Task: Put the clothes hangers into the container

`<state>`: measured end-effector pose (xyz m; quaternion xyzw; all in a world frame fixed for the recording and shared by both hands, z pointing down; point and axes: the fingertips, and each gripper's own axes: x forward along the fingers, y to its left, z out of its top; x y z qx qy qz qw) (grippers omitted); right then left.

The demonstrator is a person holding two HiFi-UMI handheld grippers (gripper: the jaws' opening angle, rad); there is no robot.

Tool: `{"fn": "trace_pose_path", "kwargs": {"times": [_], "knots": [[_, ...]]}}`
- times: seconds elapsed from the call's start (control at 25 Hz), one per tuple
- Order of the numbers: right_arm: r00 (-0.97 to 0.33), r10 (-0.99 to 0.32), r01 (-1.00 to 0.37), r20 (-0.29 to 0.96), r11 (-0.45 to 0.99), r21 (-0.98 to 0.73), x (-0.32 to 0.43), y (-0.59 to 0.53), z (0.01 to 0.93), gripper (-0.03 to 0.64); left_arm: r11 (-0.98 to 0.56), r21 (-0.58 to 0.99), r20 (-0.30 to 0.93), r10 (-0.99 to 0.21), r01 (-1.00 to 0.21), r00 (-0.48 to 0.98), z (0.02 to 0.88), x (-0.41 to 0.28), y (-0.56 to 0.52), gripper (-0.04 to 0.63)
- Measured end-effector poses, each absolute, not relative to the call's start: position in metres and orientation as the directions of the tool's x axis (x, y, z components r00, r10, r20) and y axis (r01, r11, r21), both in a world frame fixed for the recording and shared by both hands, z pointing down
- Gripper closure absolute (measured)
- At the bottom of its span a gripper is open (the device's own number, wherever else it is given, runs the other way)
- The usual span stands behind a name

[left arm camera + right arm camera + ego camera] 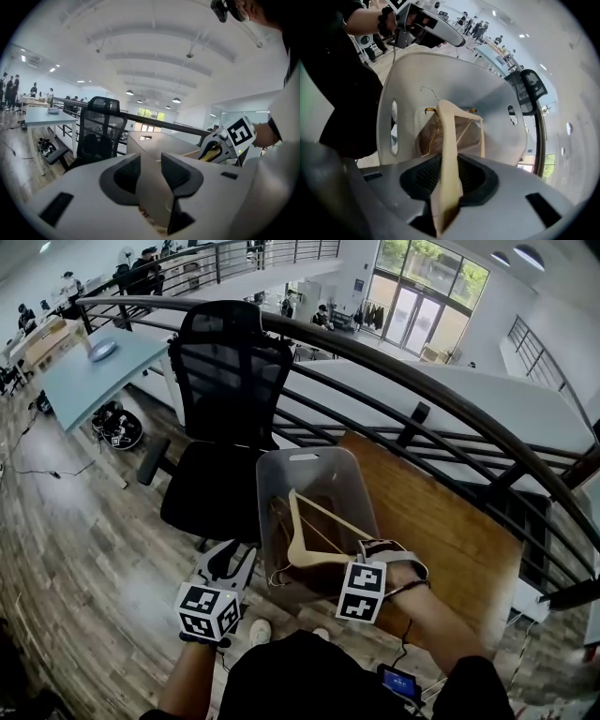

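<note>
A grey translucent container (314, 474) stands on a wooden table. My left gripper (239, 563) is at its near left corner; in the left gripper view the container wall (150, 145) runs between the jaws of that gripper (150, 171), which are shut on it. My right gripper (367, 554) points steeply down over the container's near right side. In the right gripper view the right gripper (447, 180) is shut on a cream wooden clothes hanger (450, 140), whose far end reaches into the container (487, 93). More hangers (429, 136) lie at the bottom.
The wooden table (441, 521) extends to the right of the container. A black office chair (230, 409) stands just behind it, with a curved dark railing (422, 381) beyond. A light-blue table (94, 371) is at the far left, over wooden floor.
</note>
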<state>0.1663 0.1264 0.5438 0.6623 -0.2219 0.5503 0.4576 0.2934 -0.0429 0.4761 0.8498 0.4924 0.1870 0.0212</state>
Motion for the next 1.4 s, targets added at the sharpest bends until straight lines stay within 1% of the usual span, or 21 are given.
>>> {"fn": "trace_pose_path", "kwargs": {"times": [0.12, 0.24, 0.28, 0.36, 0.4, 0.48, 0.64, 0.8, 1.08, 1.2, 1.24, 1.32, 1.4], "knots": [[0.333, 0.213, -0.797, 0.919, -0.458, 0.395, 0.170, 0.124, 0.541, 0.520, -0.521, 0.223, 0.305, 0.840, 0.824, 0.448, 0.478, 0.292, -0.046, 0.453], [0.349, 0.170, -0.774, 0.922, -0.503, 0.385, 0.173, 0.121, 0.542, 0.496, -0.519, 0.229, 0.310, 0.841, 0.823, 0.444, 0.481, 0.290, -0.046, 0.453], [0.353, 0.146, -0.763, 0.924, -0.526, 0.375, 0.174, 0.120, 0.541, 0.478, -0.517, 0.230, 0.311, 0.842, 0.825, 0.441, 0.481, 0.289, -0.045, 0.453], [0.360, 0.092, -0.740, 0.928, -0.577, 0.344, 0.176, 0.117, 0.537, 0.404, -0.513, 0.228, 0.312, 0.843, 0.827, 0.438, 0.481, 0.288, -0.043, 0.453], [0.364, 0.063, -0.728, 0.929, -0.603, 0.326, 0.176, 0.116, 0.536, 0.379, -0.512, 0.227, 0.312, 0.844, 0.829, 0.436, 0.480, 0.289, -0.042, 0.453], [0.386, 0.010, -0.698, 0.923, -0.651, 0.299, 0.178, 0.113, 0.532, 0.348, -0.507, 0.224, 0.311, 0.847, 0.832, 0.432, 0.479, 0.288, -0.040, 0.453], [0.467, -0.040, -0.628, 0.883, -0.719, 0.299, 0.183, 0.114, 0.517, 0.371, -0.487, 0.217, 0.306, 0.857, 0.846, 0.415, 0.477, 0.285, -0.032, 0.453], [0.521, -0.059, -0.576, 0.852, -0.761, 0.299, 0.185, 0.118, 0.508, 0.424, -0.467, 0.209, 0.300, 0.867, 0.859, 0.398, 0.472, 0.283, -0.023, 0.453], [0.596, -0.097, -0.500, 0.797, -0.821, 0.274, 0.182, 0.120, 0.489, 0.442, -0.439, 0.190, 0.285, 0.881, 0.878, 0.379, 0.461, 0.281, -0.010, 0.453], [0.682, -0.103, -0.409, 0.724, -0.874, 0.261, 0.185, 0.127, 0.474, 0.458, -0.422, 0.170, 0.267, 0.890, 0.891, 0.371, 0.451, 0.282, -0.002, 0.453], [0.720, -0.101, -0.368, 0.687, -0.895, 0.254, 0.186, 0.131, 0.467, 0.483, -0.417, 0.164, 0.260, 0.892, 0.894, 0.369, 0.448, 0.282, 0.001, 0.453], [0.789, -0.096, -0.284, 0.606, -0.932, 0.223, 0.185, 0.142, 0.450, 0.501, -0.408, 0.156, 0.247, 0.898, 0.900, 0.364, 0.441, 0.282, 0.008, 0.453], [0.847, -0.085, -0.204, 0.525, -0.964, 0.173, 0.177, 0.156, 0.434, 0.536, -0.401, 0.151, 0.236, 0.902, 0.903, 0.361, 0.435, 0.280, 0.014, 0.453]]}}
